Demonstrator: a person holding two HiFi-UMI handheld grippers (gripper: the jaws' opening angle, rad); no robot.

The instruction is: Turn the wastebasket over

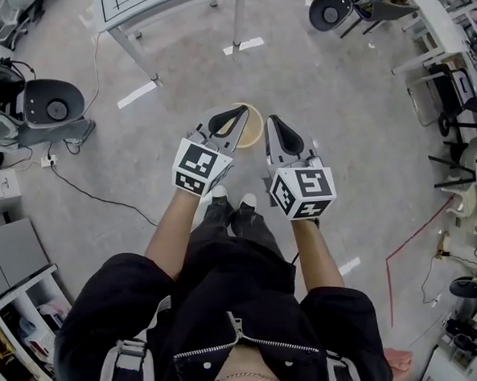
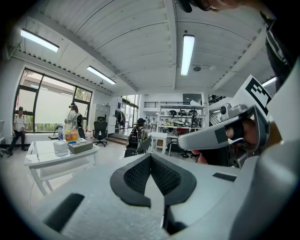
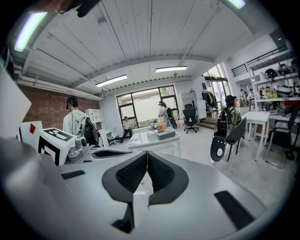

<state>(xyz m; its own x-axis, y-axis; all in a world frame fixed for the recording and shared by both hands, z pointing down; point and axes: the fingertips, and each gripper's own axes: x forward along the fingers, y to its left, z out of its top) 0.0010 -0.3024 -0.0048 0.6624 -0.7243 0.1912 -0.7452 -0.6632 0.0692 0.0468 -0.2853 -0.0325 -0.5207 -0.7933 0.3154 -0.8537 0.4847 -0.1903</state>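
Head view: I'm holding left gripper (image 1: 240, 113) and right gripper (image 1: 273, 121) side by side above the floor (image 1: 338, 99). The wastebasket (image 1: 253, 130) is sitting on it just beyond their tips. Left gripper view: jaws pressing together, nothing between. Right gripper view: jaws likewise pressing together, empty.

The left tongs (image 2: 151, 158) meet, empty; right tongs (image 2: 188, 140) alongside; white table (image 2: 47, 161) beyond.
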